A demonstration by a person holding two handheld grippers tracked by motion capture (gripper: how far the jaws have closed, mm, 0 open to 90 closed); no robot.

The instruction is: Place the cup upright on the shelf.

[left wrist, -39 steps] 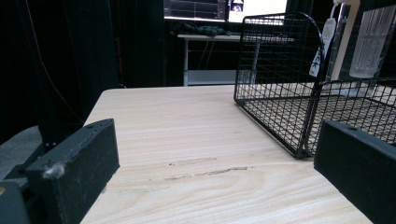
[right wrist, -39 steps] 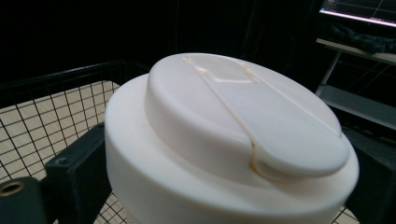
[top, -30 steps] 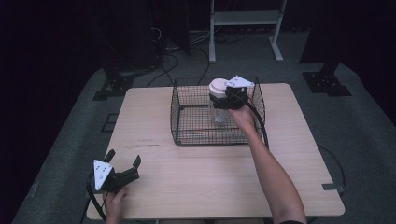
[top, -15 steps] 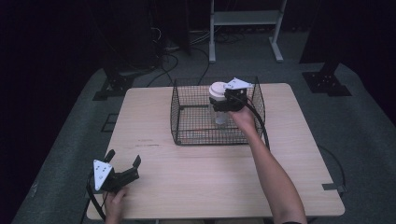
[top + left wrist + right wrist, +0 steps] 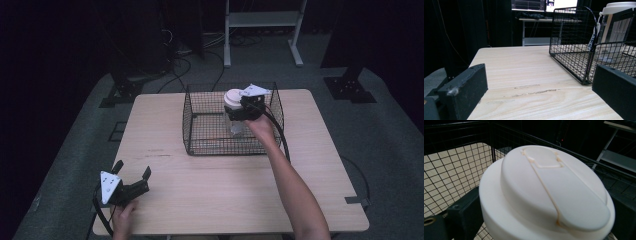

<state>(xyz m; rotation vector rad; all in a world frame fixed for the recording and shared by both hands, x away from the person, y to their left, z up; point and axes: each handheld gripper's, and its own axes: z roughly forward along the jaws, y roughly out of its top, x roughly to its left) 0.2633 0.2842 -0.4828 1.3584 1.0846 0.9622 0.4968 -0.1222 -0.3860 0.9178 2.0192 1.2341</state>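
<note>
- Our right claw (image 5: 239, 111) clamps a clear jar (image 5: 235, 122) with a smooth, round white lid (image 5: 549, 195) inside the black wire basket (image 5: 200, 137).
- Our left claw (image 5: 132, 176) gapes empty on the pale wood worktop (image 5: 210, 185).

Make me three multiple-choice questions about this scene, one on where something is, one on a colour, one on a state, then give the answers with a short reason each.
1. Where is the jar?
A. inside the wire basket
B. on the floor
C. beside the left gripper

2. What colour is the jar's lid?
A. red
B. white
C. blue

3. How do the left gripper's jaws stand?
A. shut on the jar
B. shut on the basket's rim
C. open, holding nothing

Answers:
1 A: the high view shows the jar within the basket's walls, the right gripper at it.
2 B: the right gripper view shows the lid creamy white.
3 C: the left gripper view shows bare table between the parted jaws.
</note>
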